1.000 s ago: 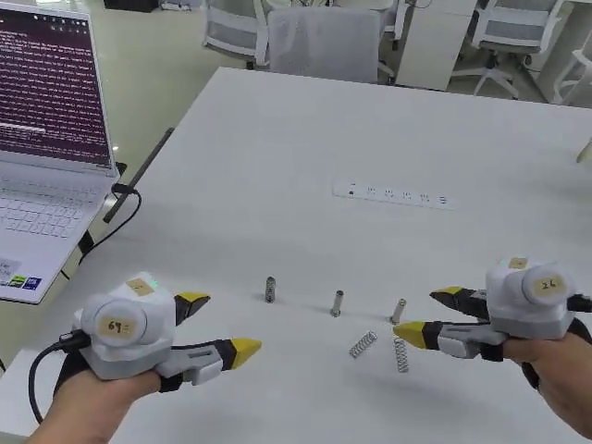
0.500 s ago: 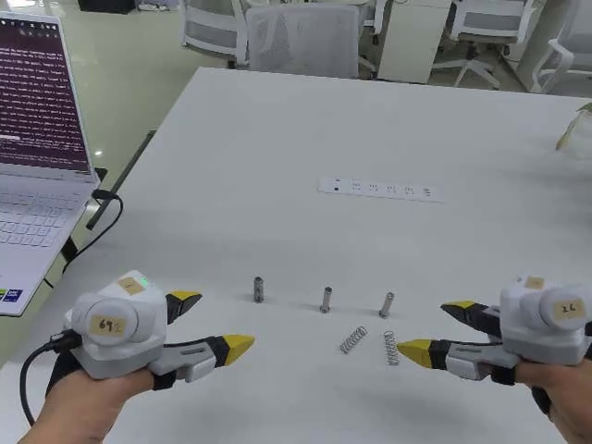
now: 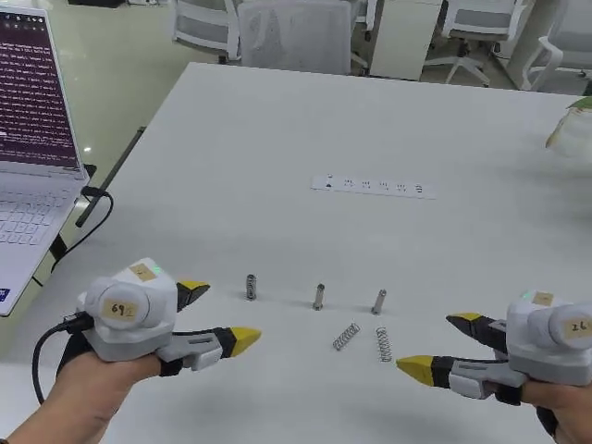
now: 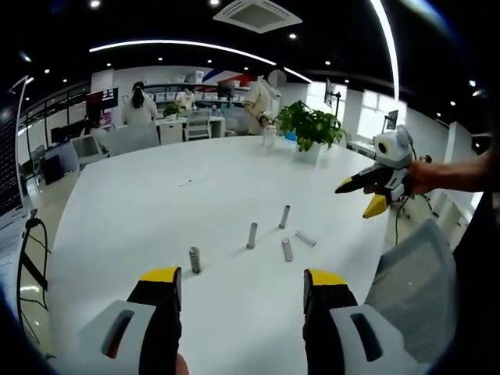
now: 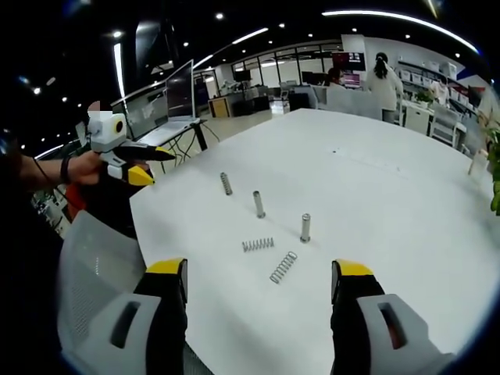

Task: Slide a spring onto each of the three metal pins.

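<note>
Workbench (image 3: 277,139): white top in an open office, with grey chairs (image 3: 296,32) past its far edge.
Laptop (image 3: 28,139): open at the far left, purple terminal text on its screen; it sits nearer the frame's left edge than a second ago because the headset has swung, not the laptop.
Left gripper (image 3: 218,314): held low at the left over the bench, its yellow-tipped jaws spread wide with nothing between them; against the pins it keeps much the same place as before.
Left pin (image 3: 251,280): upright, first in a row of three, just ahead of the left gripper's tips.
Fitted spring (image 5: 226,184): coiled around the left pin's shaft, as it was a second ago.
Power strip (image 3: 373,186): flat, well beyond the pins.
Middle pin (image 3: 318,297): upright and bare.
Left loose spring (image 3: 346,336): lying slantwise on the bench, just in front of the middle and right pins, unmoved.
Right pin (image 3: 378,302): upright and bare.
Right loose spring (image 3: 383,344): lying beside the other spring, not touching it, in front of the right pin.
Right gripper (image 3: 440,343): jaws parted wide and empty; a second ago its lower tip was nearly over the right loose spring, now it has drawn back toward the person and stands apart from it.
</note>
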